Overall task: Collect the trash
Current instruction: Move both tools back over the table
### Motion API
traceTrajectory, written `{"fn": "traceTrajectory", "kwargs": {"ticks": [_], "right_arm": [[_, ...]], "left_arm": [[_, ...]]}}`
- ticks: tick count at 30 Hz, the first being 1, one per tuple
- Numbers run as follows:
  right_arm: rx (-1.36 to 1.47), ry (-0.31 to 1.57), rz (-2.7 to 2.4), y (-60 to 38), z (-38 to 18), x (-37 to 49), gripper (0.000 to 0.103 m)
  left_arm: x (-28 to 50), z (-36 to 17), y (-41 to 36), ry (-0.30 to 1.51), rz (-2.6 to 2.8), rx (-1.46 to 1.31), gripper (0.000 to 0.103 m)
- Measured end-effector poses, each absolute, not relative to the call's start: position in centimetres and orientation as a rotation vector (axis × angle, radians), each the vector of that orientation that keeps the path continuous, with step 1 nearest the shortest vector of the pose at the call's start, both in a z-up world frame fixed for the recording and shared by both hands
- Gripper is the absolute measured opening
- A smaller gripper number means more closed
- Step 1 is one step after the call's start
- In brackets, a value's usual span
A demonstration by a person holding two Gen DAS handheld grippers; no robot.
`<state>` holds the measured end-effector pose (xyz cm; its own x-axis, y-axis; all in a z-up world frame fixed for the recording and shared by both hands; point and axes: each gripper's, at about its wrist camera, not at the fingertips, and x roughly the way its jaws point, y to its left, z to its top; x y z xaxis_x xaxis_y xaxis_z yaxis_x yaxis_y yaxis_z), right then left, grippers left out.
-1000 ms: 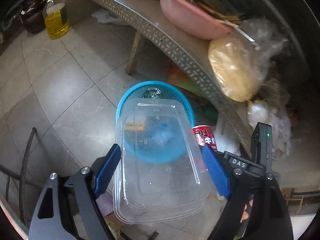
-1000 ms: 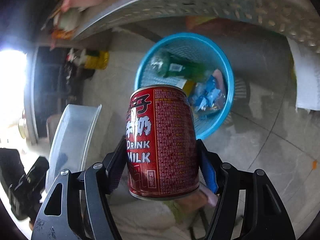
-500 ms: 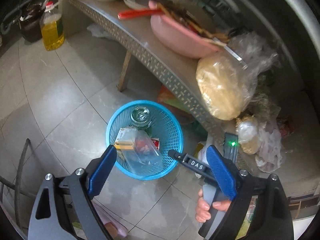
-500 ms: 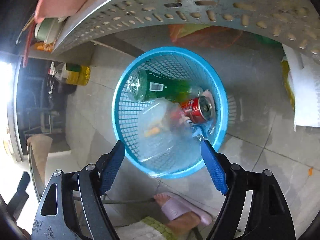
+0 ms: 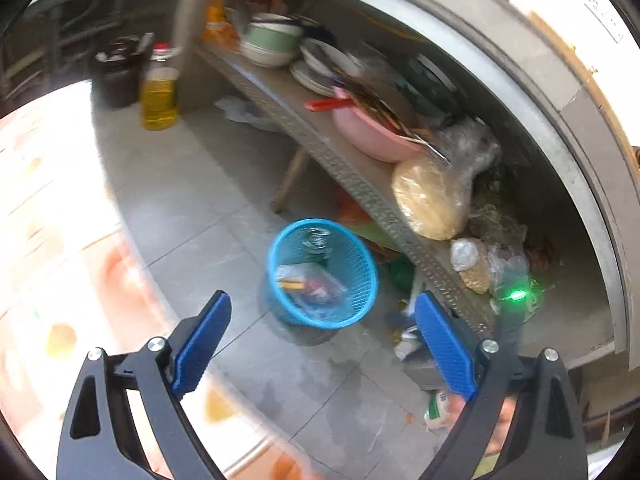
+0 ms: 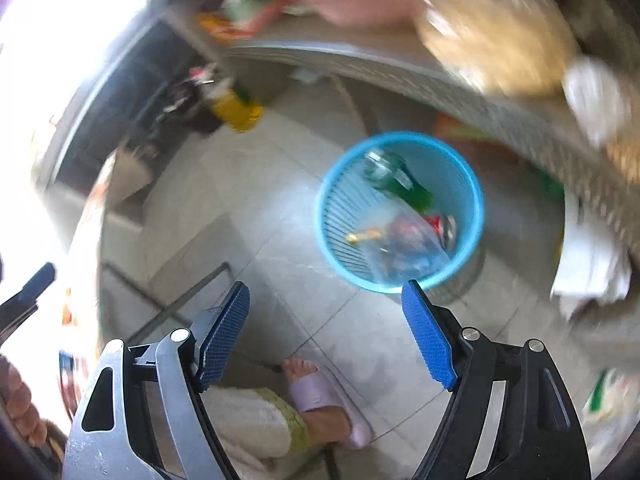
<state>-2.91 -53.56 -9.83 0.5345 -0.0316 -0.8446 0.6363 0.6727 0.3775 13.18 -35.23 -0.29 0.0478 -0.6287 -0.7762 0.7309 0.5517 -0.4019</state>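
A blue mesh basket (image 5: 280, 240) (image 6: 320, 216) stands on the tiled floor beside a low metal shelf. Inside it lie a clear plastic container (image 5: 320, 286) (image 6: 404, 252), a red milk can (image 6: 442, 226) and a green glass bottle (image 6: 400, 184) (image 5: 316, 240). My left gripper (image 5: 322, 298) hangs high above the basket, open, with nothing between its blue pads (image 5: 200, 344). My right gripper (image 6: 324, 285) is also well above the floor, to the near left of the basket, open and empty.
The metal shelf (image 5: 360, 176) carries a pink basin (image 5: 372, 136), bowls and a bagged yellowish lump (image 5: 428, 200). An oil bottle (image 5: 160, 96) stands on the floor behind. Scraps (image 5: 404, 336) lie below the shelf. A foot in a pink slipper (image 6: 324, 404) is near. A patterned tablecloth (image 5: 60, 240) fills the left.
The clear container left my left gripper and the red can left my right; both now lie in the basket. Both grippers opened wider, rose and drew back, so the basket looks smaller.
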Motion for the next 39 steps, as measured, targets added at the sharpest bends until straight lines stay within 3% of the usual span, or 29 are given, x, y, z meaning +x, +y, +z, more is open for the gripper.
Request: {"fn": "traceTrajectory", "kwargs": {"ticks": [10, 21, 39], "right_arm": [[0.51, 0.814, -0.227, -45.7, -2.4, 0.3, 0.094], [0.311, 0.803, -0.1, -35.9, 0.6, 5.0, 0.095], [0.007, 0.778, -0.026, -25.6, 3.2, 6.9, 0.095]], "left_arm": [[12.2, 2.3, -20.2, 0.986, -0.808, -0.025, 0.091], [11.3, 4.4, -11.2, 0.876, -0.64, -0.073, 0.091], [11.0, 4.5, -4.3, 0.833, -0.538, -0.169, 0.093]]}}
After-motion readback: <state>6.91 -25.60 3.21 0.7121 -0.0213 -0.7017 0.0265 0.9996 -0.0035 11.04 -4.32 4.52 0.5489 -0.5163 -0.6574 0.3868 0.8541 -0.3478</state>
